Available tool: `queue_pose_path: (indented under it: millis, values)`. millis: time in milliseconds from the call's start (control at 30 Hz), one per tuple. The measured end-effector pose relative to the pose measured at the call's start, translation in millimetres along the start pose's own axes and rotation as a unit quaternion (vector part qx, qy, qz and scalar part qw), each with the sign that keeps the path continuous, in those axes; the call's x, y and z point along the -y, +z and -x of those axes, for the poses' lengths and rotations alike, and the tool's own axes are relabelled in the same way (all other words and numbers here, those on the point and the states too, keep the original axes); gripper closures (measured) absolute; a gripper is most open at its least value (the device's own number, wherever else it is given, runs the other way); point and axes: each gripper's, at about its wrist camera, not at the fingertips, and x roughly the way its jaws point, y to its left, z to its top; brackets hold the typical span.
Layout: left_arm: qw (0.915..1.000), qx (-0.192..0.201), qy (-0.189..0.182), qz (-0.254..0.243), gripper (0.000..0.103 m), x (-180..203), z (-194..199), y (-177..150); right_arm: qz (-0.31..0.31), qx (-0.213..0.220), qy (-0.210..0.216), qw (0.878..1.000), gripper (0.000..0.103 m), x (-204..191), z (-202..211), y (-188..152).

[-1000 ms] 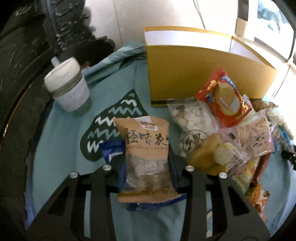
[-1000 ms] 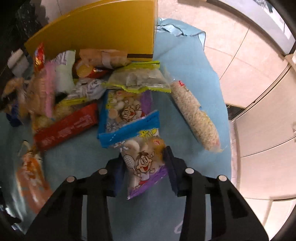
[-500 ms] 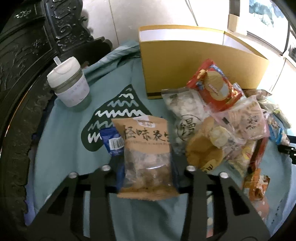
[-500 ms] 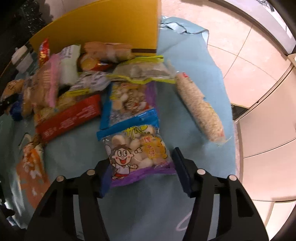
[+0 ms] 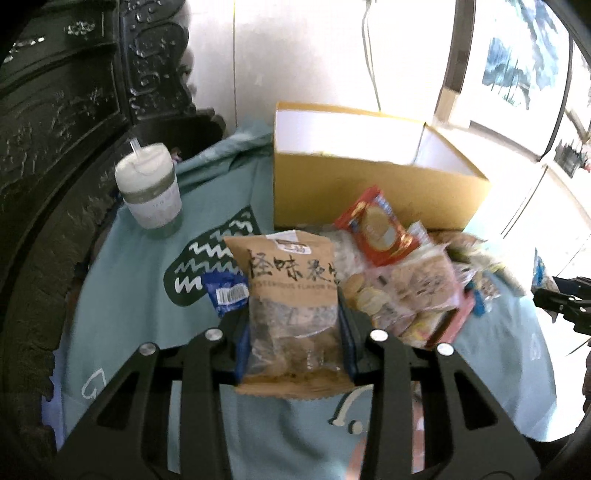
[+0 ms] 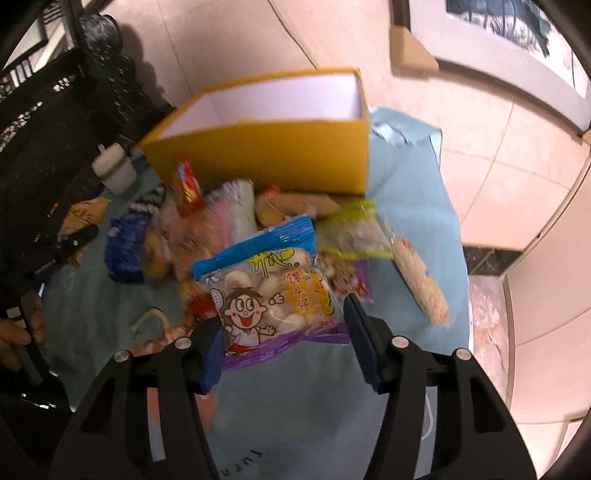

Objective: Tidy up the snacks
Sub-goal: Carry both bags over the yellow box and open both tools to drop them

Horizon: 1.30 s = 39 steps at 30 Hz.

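Home: carved dark furniture (image 5: 74,110), tiled floor (image 6: 498,155), framed painting (image 6: 517,29).

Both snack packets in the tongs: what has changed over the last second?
Both were lifted off the cloth toward the yellow box, whose white inside now shows. The left tongs stay clamped on the brown packet. The right tongs have carried the cartoon-boy packet up from the pile. The pile and the lidded cup stayed put.

A teal cloth (image 5: 140,258) covers the surface, carrying a yellow box (image 5: 369,192), a lidded cup (image 5: 151,192) and heaped snack packets (image 5: 413,288).
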Motion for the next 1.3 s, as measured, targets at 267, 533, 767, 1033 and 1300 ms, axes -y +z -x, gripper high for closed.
queue_pose_path:
  millis: [267, 533, 767, 1033, 1300]
  values:
    - [0.9994, 0.032, -0.012, -0.009, 0.065, 9.0, 28.1, 27.5, 0.002, 0.047, 0.008, 0.999, 0.044, -9.4, 31.5, 38.5]
    - [0.9967, 0.073, -0.021, -0.028, 0.065, 43.7, 35.0, 102.8, 0.022, 0.118, 0.009, 0.993, 0.044, -20.3, 69.3, 129.0]
    - [0.9902, 0.124, -0.040, -0.051, 0.065, 72.0, 42.6, 192.3, 0.042, 0.156, -0.002, 0.987, 0.044, -26.5, 84.8, 212.9]
    - [0.9895, 0.120, -0.031, -0.074, 0.061, 80.7, -0.7, 248.9, 0.043, 0.133, -0.017, 0.990, 0.043, -18.4, 36.4, 270.5]
    - [0.9940, 0.094, 0.005, -0.056, 0.014, 54.6, -49.6, 235.8, 0.044, 0.094, -0.059, 0.993, 0.036, -2.3, -11.9, 264.9]
